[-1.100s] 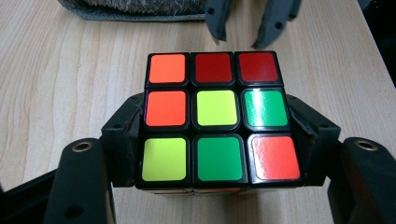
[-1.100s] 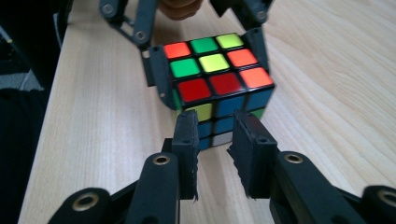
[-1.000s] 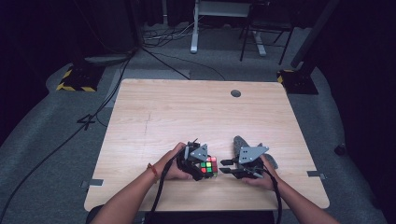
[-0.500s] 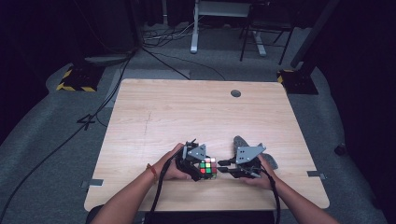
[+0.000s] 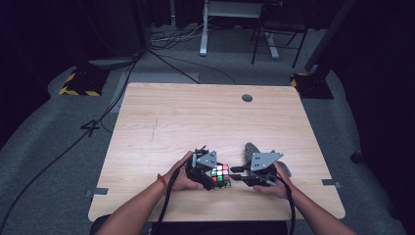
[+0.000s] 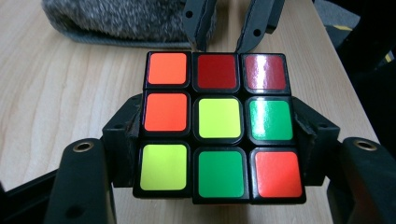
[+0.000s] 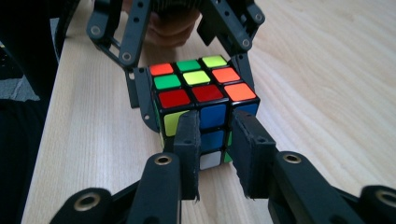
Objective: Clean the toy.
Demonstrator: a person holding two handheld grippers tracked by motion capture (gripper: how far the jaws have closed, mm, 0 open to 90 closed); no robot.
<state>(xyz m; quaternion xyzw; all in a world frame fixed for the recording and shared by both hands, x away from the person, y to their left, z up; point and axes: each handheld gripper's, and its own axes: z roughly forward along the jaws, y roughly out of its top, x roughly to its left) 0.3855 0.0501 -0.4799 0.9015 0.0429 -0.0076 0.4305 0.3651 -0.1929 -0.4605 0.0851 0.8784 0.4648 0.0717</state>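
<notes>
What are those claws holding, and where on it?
The left claw clamps the puzzle cube by two opposite side faces; the right claw stands at its near face.

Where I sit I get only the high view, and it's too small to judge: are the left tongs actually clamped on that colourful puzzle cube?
Observer: Yes. In the left gripper view, the left tongs press against opposite sides of the multicoloured three-by-three puzzle cube.
Operator: And the right tongs?
Observer: The right tongs are slightly open. The cube's blue stickers show through the gap, and nothing sits between the tongs.
Operator: What's the grey lump just beyond them?
Observer: A grey fuzzy fabric item lying on the light wooden table.
</notes>
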